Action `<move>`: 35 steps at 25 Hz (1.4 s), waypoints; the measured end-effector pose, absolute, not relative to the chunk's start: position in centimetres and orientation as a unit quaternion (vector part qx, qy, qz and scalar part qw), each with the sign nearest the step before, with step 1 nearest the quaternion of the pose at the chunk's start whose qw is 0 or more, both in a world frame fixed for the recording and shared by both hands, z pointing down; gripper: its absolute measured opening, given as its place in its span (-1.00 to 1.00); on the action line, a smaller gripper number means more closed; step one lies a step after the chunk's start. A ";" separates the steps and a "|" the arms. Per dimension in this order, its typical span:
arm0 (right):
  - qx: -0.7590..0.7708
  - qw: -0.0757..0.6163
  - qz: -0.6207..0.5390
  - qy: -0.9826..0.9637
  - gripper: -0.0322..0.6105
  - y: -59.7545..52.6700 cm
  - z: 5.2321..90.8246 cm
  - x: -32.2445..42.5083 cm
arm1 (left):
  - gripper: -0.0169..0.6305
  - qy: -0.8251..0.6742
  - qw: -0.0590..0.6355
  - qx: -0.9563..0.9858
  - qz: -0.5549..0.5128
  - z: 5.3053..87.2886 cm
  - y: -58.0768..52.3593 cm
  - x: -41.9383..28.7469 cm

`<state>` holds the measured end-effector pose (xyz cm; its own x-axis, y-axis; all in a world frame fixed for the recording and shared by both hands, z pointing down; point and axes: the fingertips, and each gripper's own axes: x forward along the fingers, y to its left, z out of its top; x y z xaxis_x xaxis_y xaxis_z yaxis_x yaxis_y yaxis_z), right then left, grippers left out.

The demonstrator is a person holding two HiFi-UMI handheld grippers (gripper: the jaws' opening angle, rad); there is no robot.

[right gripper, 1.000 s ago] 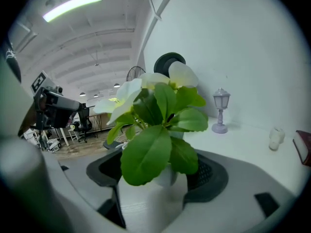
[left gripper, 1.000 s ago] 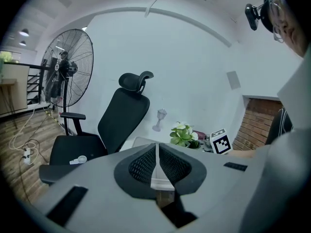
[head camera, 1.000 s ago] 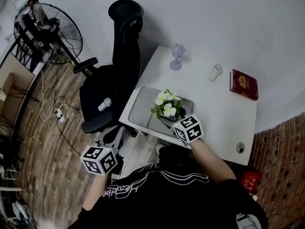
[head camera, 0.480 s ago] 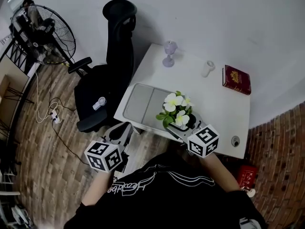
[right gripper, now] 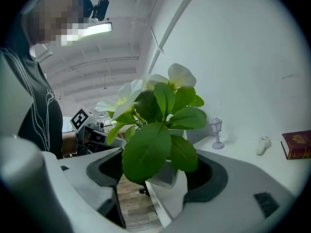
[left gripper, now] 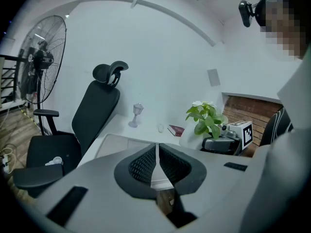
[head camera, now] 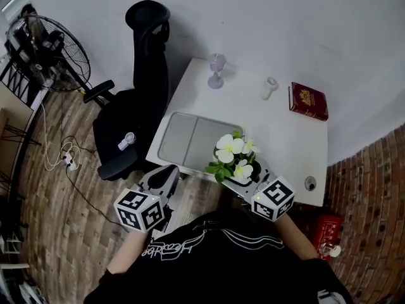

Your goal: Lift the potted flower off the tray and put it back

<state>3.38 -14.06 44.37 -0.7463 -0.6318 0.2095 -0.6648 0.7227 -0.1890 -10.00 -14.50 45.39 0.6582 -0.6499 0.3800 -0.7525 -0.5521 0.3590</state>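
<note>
Head view is taken up by one white table. On it are counted one grey tray, one red book, one purple goblet-shaped ornament and one small white object. One black office chair and one fan are seen at the left. Two grippers are held low in the frame. The right gripper, pointed to the upper left, is clamped on the pot of the single potted flower. The flower is held in the air just right of the tray's lower right corner, off the tray. The left gripper is held over the floor at lower left and pointed toward the tray. Its jaws are closed together with nothing between them.
</note>
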 end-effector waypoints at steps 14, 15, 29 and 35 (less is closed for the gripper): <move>0.355 0.066 0.123 -0.924 0.25 -14.1 44.3 3.2 | -0.82 -0.399 0.250 0.877 0.100 45.1 -14.1 -9.9; 0.356 0.068 0.123 -0.924 0.25 -14.3 44.5 3.2 | -0.82 -0.399 0.251 0.876 0.099 45.2 -14.1 -10.0; 0.370 0.110 0.120 -0.915 0.25 -20.9 47.8 1.6 | -0.82 -0.425 0.258 0.862 0.093 45.6 -15.2 -13.0; 0.380 0.157 0.122 -0.904 0.25 -24.2 51.9 0.9 | -0.82 -0.437 0.260 0.856 0.088 45.7 -15.9 -14.2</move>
<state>0.95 -24.19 51.86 -0.6626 -0.6475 0.3764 -0.7243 0.6819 -0.1020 -14.21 -15.95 45.70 0.6024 -0.7030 0.3781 -0.7945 -0.4822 0.3692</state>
